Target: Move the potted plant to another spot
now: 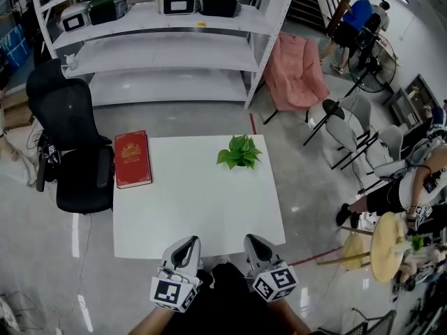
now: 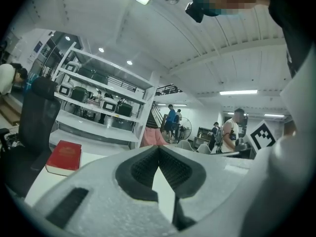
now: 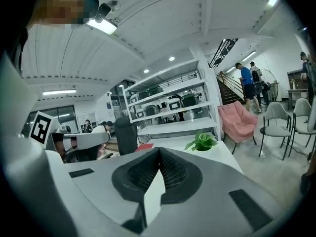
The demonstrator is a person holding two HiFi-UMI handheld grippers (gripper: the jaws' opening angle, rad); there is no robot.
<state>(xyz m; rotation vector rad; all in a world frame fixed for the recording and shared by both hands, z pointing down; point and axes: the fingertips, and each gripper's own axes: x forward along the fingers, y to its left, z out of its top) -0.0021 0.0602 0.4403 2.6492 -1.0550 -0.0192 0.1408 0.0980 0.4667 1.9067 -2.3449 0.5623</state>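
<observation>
Small leafy green potted plant (image 1: pixel 239 152) stands toward the far side of the white square desk (image 1: pixel 199 211). Left gripper (image 1: pixel 184 247) and right gripper (image 1: pixel 255 246) wait at the near edge, jaws together, empty. The plant is probably light and tippy, with soft leaves, so grasp the pot.

Bright, even glow from ceiling lights (image 3: pixel 101 26); fisheye bending, dark vignetted corners.

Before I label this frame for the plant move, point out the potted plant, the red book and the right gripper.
potted plant (image 1: pixel 239 152), head view, on the middle leaves.
red book (image 1: pixel 133 158), head view, middle of its cover.
right gripper (image 1: pixel 253 242), head view, at its closed jaw tips.
</observation>
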